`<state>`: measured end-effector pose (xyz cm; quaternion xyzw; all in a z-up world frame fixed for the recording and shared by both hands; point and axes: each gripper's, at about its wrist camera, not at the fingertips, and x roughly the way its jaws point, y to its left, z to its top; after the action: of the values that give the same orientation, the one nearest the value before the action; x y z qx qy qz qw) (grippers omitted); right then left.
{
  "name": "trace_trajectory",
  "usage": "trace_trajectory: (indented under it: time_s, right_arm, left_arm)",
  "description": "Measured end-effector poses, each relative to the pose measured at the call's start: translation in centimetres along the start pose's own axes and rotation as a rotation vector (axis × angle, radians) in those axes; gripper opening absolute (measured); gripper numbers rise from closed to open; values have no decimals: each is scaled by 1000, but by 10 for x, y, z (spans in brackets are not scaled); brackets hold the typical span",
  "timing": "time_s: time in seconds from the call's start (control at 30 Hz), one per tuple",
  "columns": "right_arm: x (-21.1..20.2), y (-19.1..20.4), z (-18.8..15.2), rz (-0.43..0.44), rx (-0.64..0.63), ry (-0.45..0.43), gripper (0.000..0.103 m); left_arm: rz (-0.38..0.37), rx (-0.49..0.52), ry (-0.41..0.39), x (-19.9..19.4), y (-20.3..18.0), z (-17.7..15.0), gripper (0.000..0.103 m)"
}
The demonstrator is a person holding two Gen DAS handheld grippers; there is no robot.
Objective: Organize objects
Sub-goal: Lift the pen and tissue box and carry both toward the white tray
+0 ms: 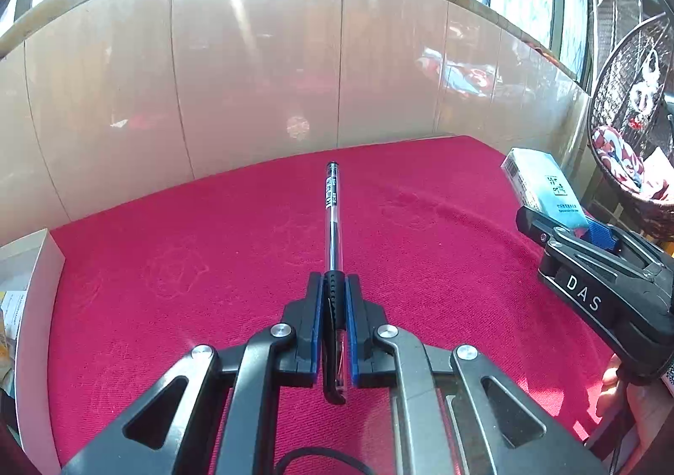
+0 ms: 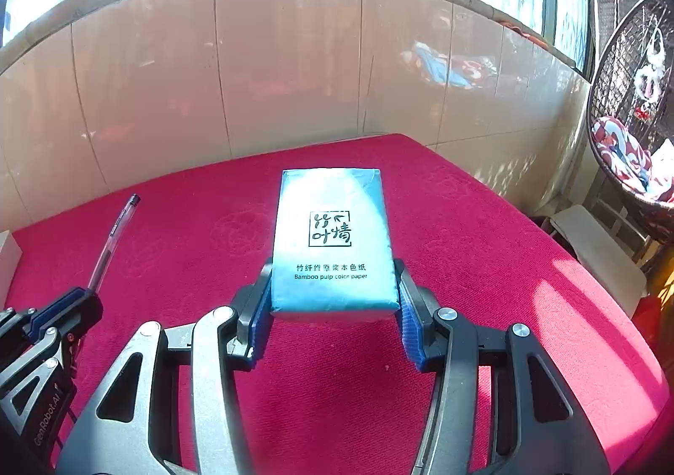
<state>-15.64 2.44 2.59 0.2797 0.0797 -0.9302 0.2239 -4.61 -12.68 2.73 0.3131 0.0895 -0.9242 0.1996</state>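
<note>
Lengthwise, pen [image 1: 332, 218] points straight ahead, clamped in left hand-held gripper [image 1: 334, 298].

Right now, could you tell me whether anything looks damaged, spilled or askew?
Nothing stands out. The left gripper holds the clear-barrelled black pen straight, and the right gripper holds the pale blue tissue pack squarely above the red cloth, which looks unstained.

My left gripper [image 1: 335, 285]: black fingers, blue ribbed pads [image 1: 316, 319], grey linkage arms with silver round-head screws, black cable loop at 6 o'clock. My right gripper [image 2: 335, 298]: same build, white "DAS" lettering on its side. Left body reads "GenRobot.AI". Bare skin of my right hand [image 1: 632, 403] at 4 o'clock.
</note>
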Motion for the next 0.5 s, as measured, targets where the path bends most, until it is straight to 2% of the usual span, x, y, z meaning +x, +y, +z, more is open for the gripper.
trace_trajectory:
  time_s: [0.13,0.2,0.3,0.5]
  right_arm:
    - [-4,7,1,-3,-27,-29,51]
    - [-4,8,2,6,-27,-20,51]
    - [-11,0,-4,43,43,26,51]
    - [-42,3,-7,38,34,21,50]
  left_arm:
    - [-16,-36,16,-8,5,-1,8]
    - [-23,-45,23,-15,8,0,8]
    - [-31,-51,16,-31,12,1,8]
    - [-33,-47,-1,-60,18,1,8]
